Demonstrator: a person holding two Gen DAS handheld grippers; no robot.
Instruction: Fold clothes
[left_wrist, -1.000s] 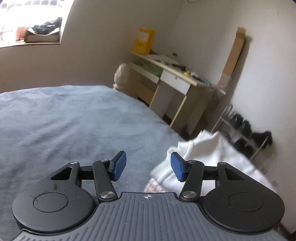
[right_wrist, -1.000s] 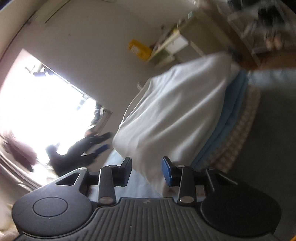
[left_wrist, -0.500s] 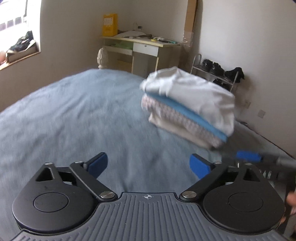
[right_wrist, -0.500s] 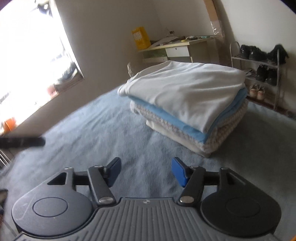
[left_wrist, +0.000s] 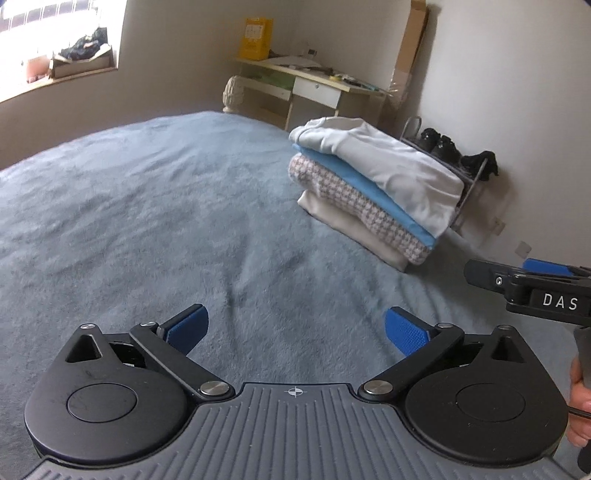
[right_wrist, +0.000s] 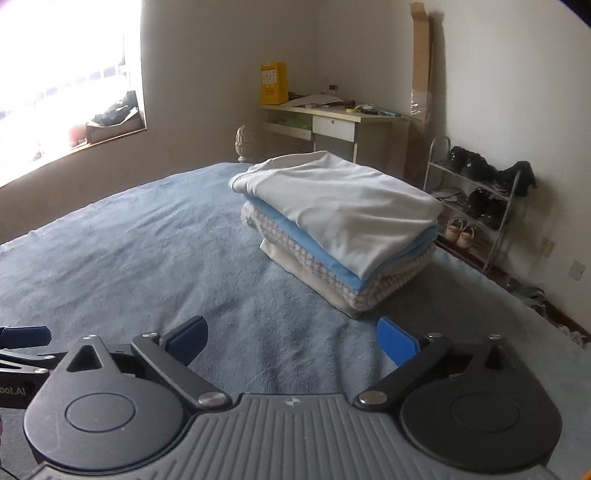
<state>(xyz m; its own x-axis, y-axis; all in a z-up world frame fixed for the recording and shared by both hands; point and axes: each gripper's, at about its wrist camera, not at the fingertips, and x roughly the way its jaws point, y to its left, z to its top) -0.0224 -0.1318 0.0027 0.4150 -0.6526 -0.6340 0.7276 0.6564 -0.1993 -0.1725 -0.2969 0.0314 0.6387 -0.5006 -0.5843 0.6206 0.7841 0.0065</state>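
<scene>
A stack of folded clothes (left_wrist: 376, 184) lies on the blue-grey bed cover (left_wrist: 147, 206): a pale grey-white garment on top, then a blue one, a checked knit and a cream one. The right wrist view has the same stack (right_wrist: 340, 206) straight ahead, near the bed's right edge. My left gripper (left_wrist: 295, 325) hovers over bare cover, well short and left of the stack, its jaws opening wide with nothing between them. My right gripper (right_wrist: 291, 336) sits just in front of the stack's near corner, jaws also opening, nothing between them.
A desk (right_wrist: 332, 114) with a yellow box stands against the far wall, beside a shoe rack (right_wrist: 480, 199) to the right of the bed. A cluttered window sill (left_wrist: 74, 62) is at far left. A hand (left_wrist: 580, 398) holds the right tool's grip.
Both grippers have let go of the white top garment, opened wide and drawn back from the stack. The right gripper has rolled upright. The stack now lies still and squared.
</scene>
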